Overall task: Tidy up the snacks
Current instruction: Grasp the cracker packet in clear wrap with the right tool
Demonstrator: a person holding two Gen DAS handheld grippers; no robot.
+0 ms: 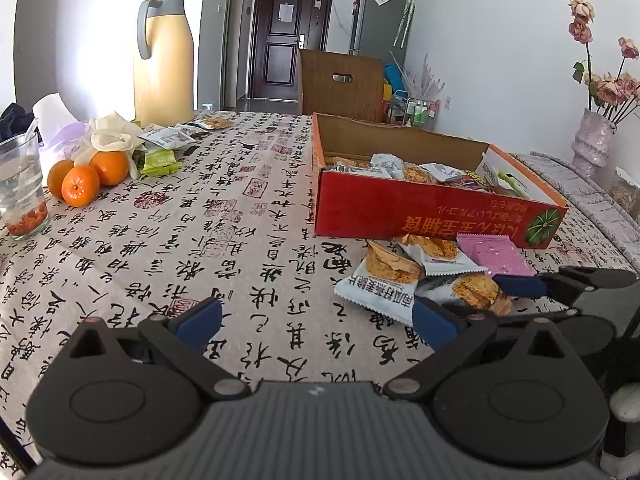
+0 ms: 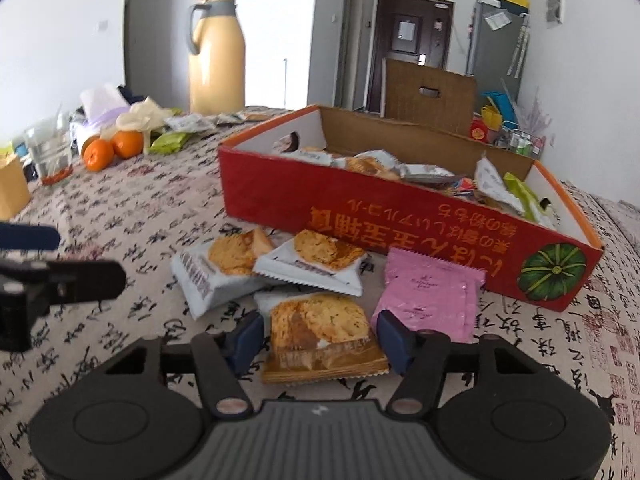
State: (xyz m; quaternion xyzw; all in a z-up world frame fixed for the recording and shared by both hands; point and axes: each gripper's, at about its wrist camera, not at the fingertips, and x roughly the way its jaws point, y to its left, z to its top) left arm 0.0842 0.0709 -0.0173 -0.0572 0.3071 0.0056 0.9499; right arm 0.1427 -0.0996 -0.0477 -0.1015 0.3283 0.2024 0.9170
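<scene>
A red cardboard box [image 1: 404, 208] [image 2: 360, 216] holds several snack packets. In front of it lie three cracker packets [image 2: 224, 268] [image 1: 380, 276] and a pink packet [image 2: 428, 296] [image 1: 492, 256]. My right gripper [image 2: 320, 340] is open, its blue pads either side of the nearest cracker packet [image 2: 320, 332], not closed on it. It shows in the left wrist view [image 1: 520, 284] over the same packet [image 1: 478, 292]. My left gripper [image 1: 316, 324] is open and empty above the tablecloth, left of the packets.
More packets [image 1: 168, 140], green packets [image 1: 160, 160], three oranges [image 1: 84, 176], a glass [image 1: 20, 188] and a yellow jug [image 1: 164, 60] stand at the far left. A vase of flowers [image 1: 592, 136] stands far right. A chair back [image 1: 340, 84] is behind the table.
</scene>
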